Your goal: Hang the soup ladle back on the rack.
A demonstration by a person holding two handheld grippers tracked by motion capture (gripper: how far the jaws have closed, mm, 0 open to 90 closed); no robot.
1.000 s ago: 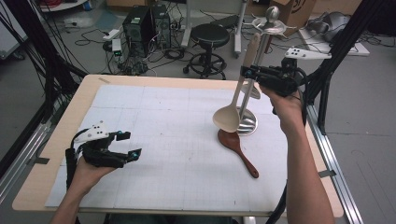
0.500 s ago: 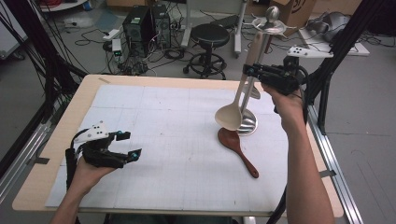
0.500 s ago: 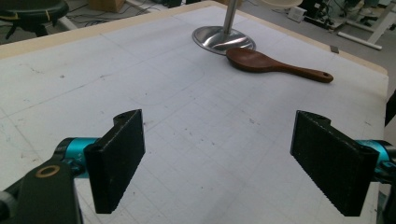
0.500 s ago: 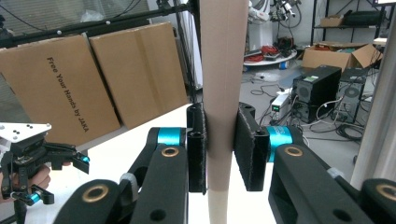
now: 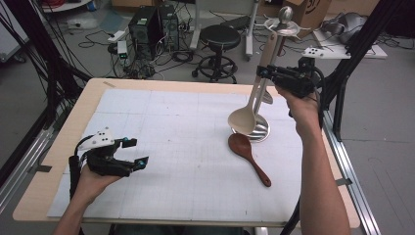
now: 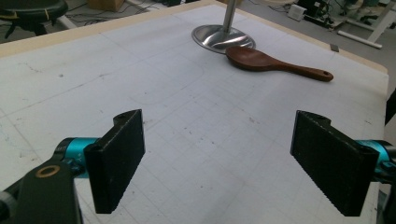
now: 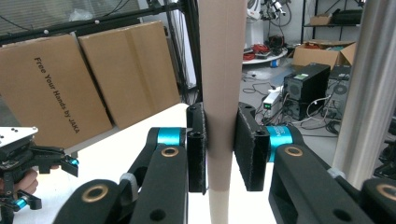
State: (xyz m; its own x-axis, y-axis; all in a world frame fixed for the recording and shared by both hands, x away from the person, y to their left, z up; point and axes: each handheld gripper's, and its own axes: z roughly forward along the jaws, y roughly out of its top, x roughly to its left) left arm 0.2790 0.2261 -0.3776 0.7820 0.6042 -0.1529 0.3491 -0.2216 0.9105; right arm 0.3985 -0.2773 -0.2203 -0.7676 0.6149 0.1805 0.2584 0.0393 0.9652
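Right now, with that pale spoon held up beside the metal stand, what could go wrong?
The right gripper pinches only the pale spoon's smooth handle, so it might slip or swing. Its bowl hangs just over the stand's base and close to the brown spoon; a careless lowering could knock either. The left gripper rests open, far away, too distant to help.

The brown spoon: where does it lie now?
In the high view the brown spoon lies flat on the table's right half, just in front of the stand's metal base.

Grey floor strewn with cables [image 5: 73,29], a black stool [image 5: 221,36], computer towers [image 5: 149,27], cardboard boxes [image 7: 60,84].
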